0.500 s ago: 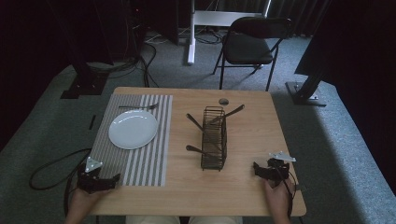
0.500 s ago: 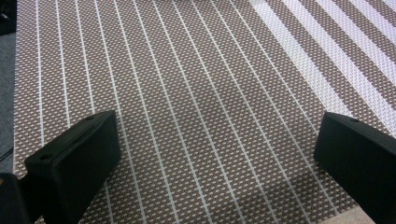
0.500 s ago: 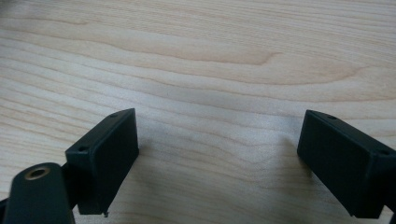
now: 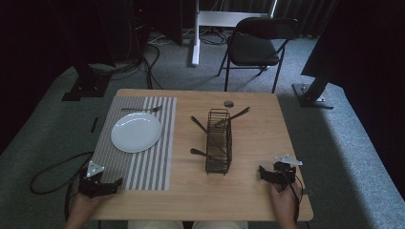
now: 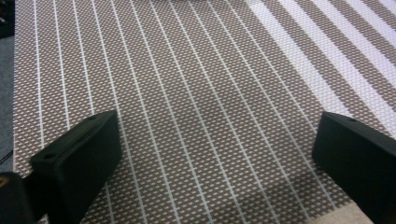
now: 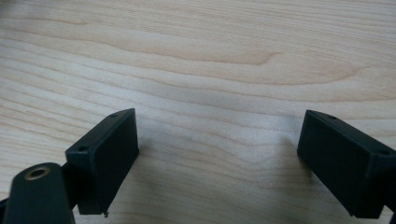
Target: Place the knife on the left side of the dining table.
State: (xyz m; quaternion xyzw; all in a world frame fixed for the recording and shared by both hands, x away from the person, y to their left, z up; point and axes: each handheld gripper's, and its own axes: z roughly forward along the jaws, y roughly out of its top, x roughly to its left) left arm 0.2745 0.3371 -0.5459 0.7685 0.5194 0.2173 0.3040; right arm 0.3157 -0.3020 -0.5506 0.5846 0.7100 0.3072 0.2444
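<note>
Wooden table (image 4: 258, 143) holds a black wire caddy (image 4: 219, 140) beside a striped placemat (image 4: 153, 157). Left gripper (image 5: 215, 154) rests over the placemat, jaws spread apart. Right gripper (image 6: 217, 149) sits on bare wood, jaws likewise apart.

A black wire caddy (image 4: 218, 141) stands upright mid-table, holding dark utensils (image 4: 200, 125) that lean out. Left of it, a white plate (image 4: 136, 132) lies on a striped mat (image 4: 160, 157).

Left gripper (image 5: 212, 154) jaws spread wide, striped woven placemat (image 5: 196, 93) between and ahead, mat edge under right jaw
</note>
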